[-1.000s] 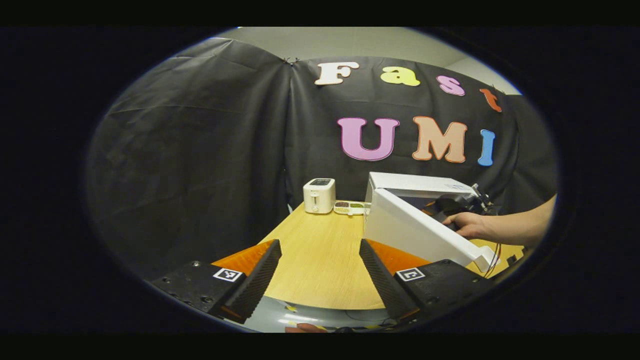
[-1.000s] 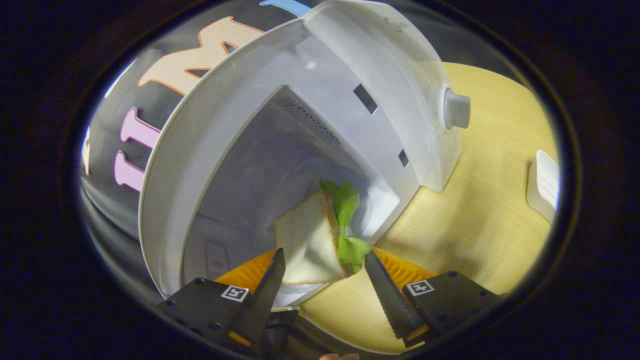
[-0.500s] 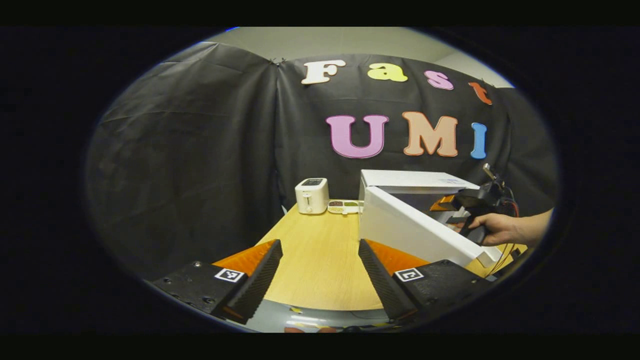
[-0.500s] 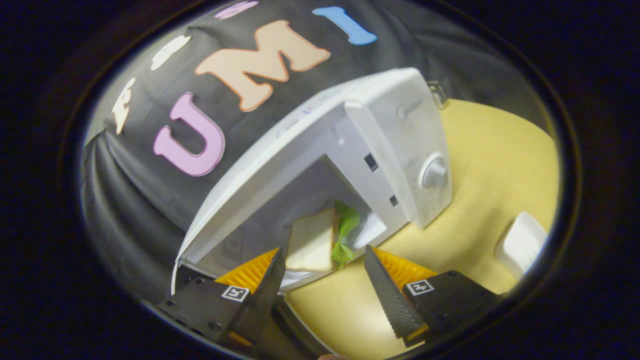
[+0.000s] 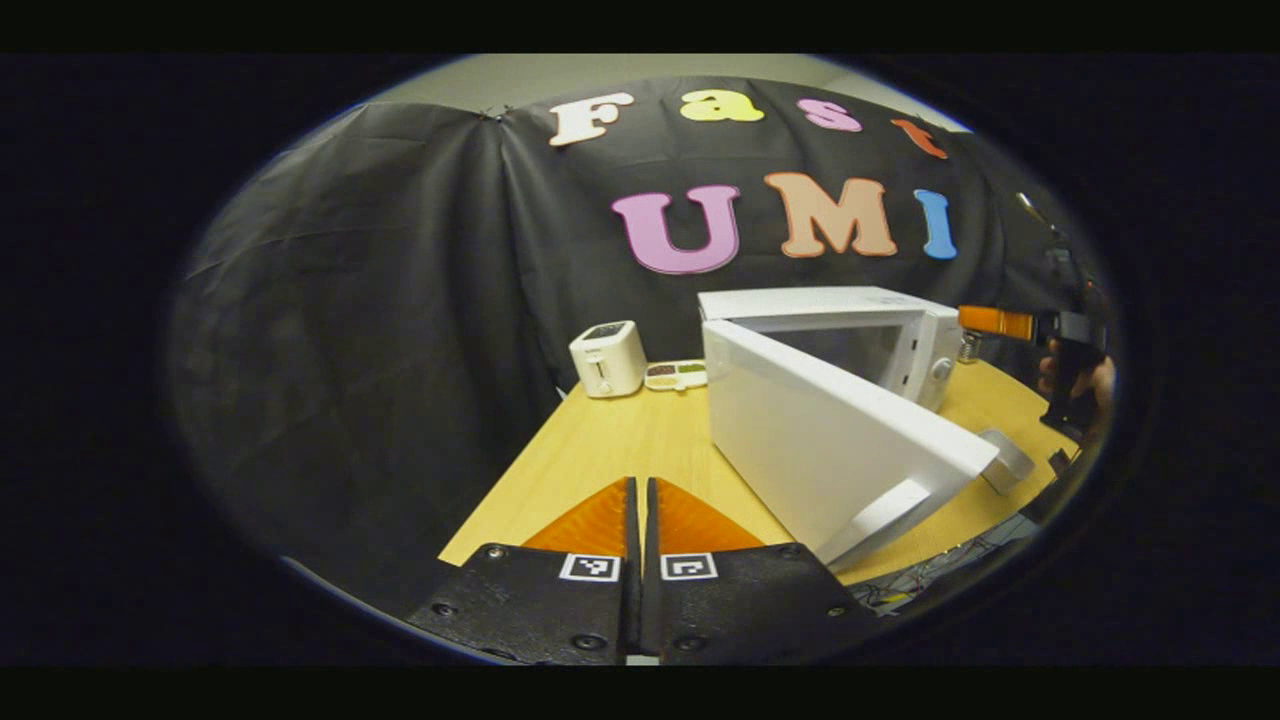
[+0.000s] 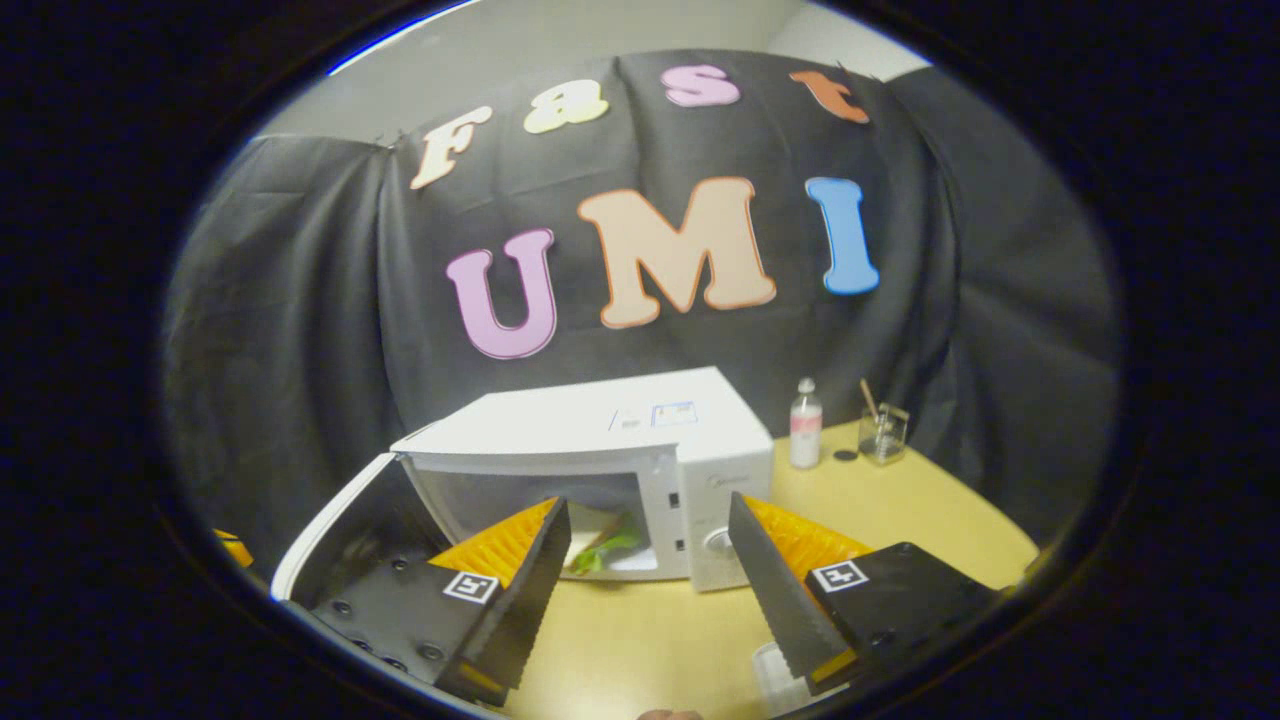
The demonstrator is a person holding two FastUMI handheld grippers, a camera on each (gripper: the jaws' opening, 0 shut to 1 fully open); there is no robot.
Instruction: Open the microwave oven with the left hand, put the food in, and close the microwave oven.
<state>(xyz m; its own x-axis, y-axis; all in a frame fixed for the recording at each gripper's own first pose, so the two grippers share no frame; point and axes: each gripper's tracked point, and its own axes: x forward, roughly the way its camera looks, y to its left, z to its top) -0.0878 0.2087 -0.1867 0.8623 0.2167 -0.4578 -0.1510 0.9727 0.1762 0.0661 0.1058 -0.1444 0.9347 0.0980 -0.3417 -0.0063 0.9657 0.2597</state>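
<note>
The left hand-held gripper [image 5: 640, 530] has clenched to fingers touching, holding nothing, just short of the white microwave oven's swung-out door [image 5: 820, 450]. The right hand-held gripper [image 6: 645, 560] has backed out, spread wide and empty. The lettuce sandwich [image 6: 605, 545] now lies inside the white microwave oven [image 6: 600, 450] on the wooden tabletop [image 6: 900, 510]; closing remains.
</note>
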